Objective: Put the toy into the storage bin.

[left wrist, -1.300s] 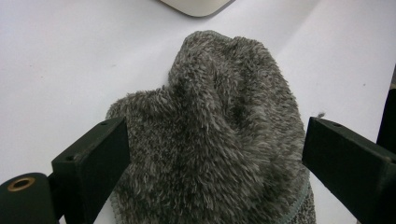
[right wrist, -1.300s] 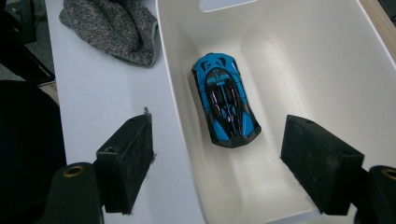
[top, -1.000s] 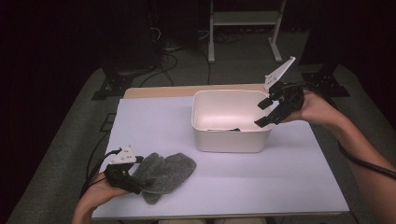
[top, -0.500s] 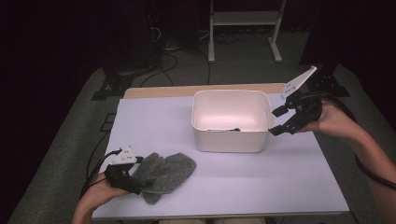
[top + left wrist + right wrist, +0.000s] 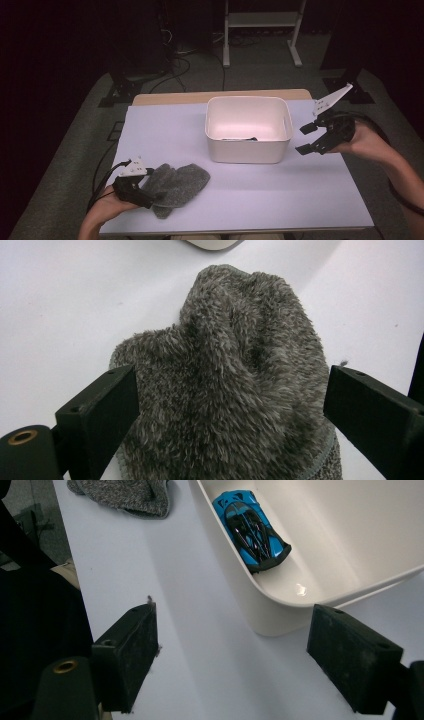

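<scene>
Grey fleece, a fuzzy hat (image 5: 176, 186), lies crumpled in the lower left of the high view on the pale lilac worktop (image 5: 260, 195). The left gripper (image 5: 142, 192) rests at its left edge, held by a hand (image 5: 102, 210) that comes in from the bottom of the frame. In the left gripper view the hat (image 5: 235, 385) sits between the two black fingers (image 5: 100, 415), which stand spread to either side of it; the left finger lies against the pile, the right one is just beside it, and the fabric is not pinched.

A white tub (image 5: 248, 150) stands near the middle of the high view, well apart from the hat. To its right, at the right edge of the worktop, the right gripper (image 5: 308, 138) hovers in a hand (image 5: 362, 142), pointing left toward the tub's side wall. Its fingers (image 5: 310, 127) are spread wide with nothing between them, and they have just been opening further.

In the right gripper view the tub (image 5: 280, 607) fills the upper right, and a small blue toy car (image 5: 250, 530) with a black roof lies on its floor by the near wall. The right gripper (image 5: 232, 655) there looks at the tub's rounded corner and the bare worktop (image 5: 190, 645), and the hat (image 5: 125, 497) shows at the upper left of that frame.
</scene>
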Motion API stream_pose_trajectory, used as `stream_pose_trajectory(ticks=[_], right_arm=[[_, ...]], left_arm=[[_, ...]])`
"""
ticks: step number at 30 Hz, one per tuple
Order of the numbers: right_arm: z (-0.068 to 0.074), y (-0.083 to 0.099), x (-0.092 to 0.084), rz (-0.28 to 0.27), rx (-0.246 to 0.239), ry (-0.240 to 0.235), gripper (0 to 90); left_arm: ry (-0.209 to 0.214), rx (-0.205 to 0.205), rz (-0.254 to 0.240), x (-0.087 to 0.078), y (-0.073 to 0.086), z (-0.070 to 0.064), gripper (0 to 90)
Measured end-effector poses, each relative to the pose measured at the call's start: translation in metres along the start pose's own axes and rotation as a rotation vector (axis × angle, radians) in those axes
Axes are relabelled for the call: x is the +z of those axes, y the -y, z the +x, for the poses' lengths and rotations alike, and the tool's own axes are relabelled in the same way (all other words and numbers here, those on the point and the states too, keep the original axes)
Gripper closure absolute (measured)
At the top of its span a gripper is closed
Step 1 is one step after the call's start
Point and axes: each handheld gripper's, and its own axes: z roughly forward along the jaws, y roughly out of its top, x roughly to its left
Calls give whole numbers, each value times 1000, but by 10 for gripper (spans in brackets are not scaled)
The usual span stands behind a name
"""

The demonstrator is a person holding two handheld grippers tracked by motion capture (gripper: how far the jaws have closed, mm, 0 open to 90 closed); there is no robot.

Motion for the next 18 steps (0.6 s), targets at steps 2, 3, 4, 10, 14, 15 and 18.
stream_pose_trajectory(ticks=[2, 3, 4, 10, 14, 15, 18], right_arm=[[0, 6, 1, -7, 11, -2, 186], [0, 8, 1, -9, 16, -1, 182], [0, 8, 1, -9, 16, -1, 182], [0, 27, 7, -15, 42, -6, 175], [0, 36, 11, -18, 53, -9, 173], [0, 39, 12, -18, 58, -11, 173], [1, 45, 17, -14, 69, -18, 173]], left_arm=[[2, -2, 2, 1, 0, 0, 70], [2, -4, 3, 1, 0, 0, 70], [2, -4, 3, 1, 0, 0, 70], [2, -3, 4, 2, 0, -1, 70], [0, 1, 5, 2, 0, -2, 70], [0, 3, 7, 2, 0, -2, 71], [-2, 1, 5, 2, 0, -2, 70]])
